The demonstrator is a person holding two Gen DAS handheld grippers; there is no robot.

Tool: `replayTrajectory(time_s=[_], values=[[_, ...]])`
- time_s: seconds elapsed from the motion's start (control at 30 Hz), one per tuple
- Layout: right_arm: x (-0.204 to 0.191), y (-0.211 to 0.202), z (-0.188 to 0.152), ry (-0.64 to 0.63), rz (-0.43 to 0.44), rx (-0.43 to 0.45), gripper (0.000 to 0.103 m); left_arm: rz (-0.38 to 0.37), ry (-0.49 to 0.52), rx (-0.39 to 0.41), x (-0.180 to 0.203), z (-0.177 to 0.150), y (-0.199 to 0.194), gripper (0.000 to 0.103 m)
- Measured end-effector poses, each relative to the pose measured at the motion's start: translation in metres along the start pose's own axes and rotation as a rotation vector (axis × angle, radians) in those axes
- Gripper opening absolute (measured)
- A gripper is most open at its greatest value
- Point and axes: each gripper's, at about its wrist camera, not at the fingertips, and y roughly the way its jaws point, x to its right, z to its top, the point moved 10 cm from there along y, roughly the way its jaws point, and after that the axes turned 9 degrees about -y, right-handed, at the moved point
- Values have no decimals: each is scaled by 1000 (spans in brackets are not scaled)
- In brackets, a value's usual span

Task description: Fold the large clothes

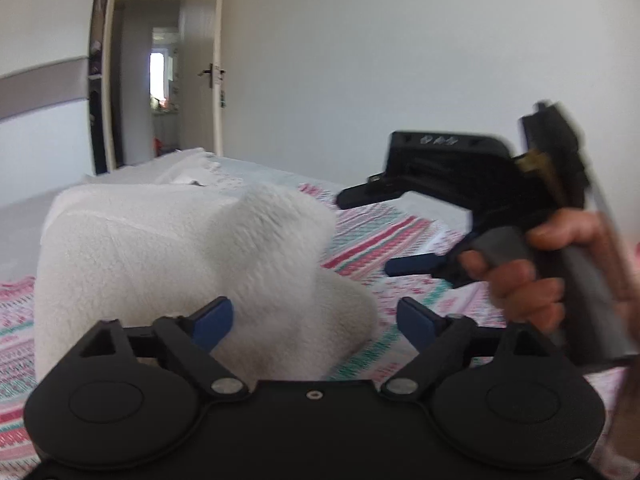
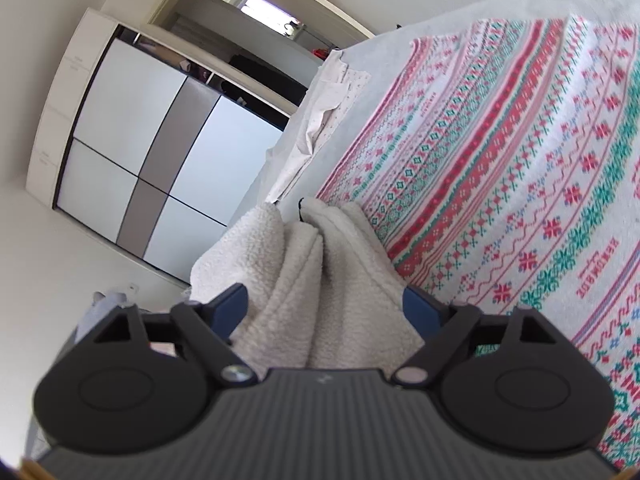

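White fleece garment (image 1: 168, 264) bunched on the patterned bedspread (image 2: 520, 168), left claw (image 1: 316, 320) spread wide around it (pads clear), right claw (image 2: 324, 312) wide, fleece between, ungripped

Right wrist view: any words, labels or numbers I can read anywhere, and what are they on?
"BENTOM BLUE", my best reading: red capitals printed on the patterned bedspread, seen upside down near the right edge and again smaller higher up.
A thin script line beside the larger print: too small to read.
Fluffy white garment: no label or text showing.
Wardrobe doors: no lettering legible.
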Motion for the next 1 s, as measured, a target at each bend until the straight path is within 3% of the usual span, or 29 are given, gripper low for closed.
replayTrajectory(time_s=[0.17,0.33,0.43,0.53,0.57,0.63,0.67,0.7,0.77,0.87,0.93,1.0], values=[[-21,4,4,18,82,2,100,-12,-56,66,-12,18,-43,97],[-60,16,-6,1,191,-42,103,83,-187,121,-64,29,-69,101],[-77,32,-21,-80,166,-78,103,171,-320,157,-103,23,-76,103],[-81,50,-37,-150,69,-101,103,227,-485,120,-139,13,-71,103],[-81,54,-41,-174,36,-93,100,212,-534,118,-145,11,-70,103],[-83,63,-46,-228,4,-68,82,187,-622,110,-155,6,-68,103],[-86,65,-48,-237,11,-63,56,182,-653,113,-159,4,-67,103],[-89,66,-47,-242,27,-48,37,184,-677,114,-162,3,-66,103],[-100,58,-40,-257,54,1,32,189,-703,113,-165,0,-65,103],[-124,32,-22,-248,169,55,30,183,-704,118,-167,2,-66,103],[-132,15,-8,-302,163,110,30,166,-731,126,-169,3,-65,103],[-120,6,5,-259,158,135,30,139,-780,113,-171,1,-57,103]])
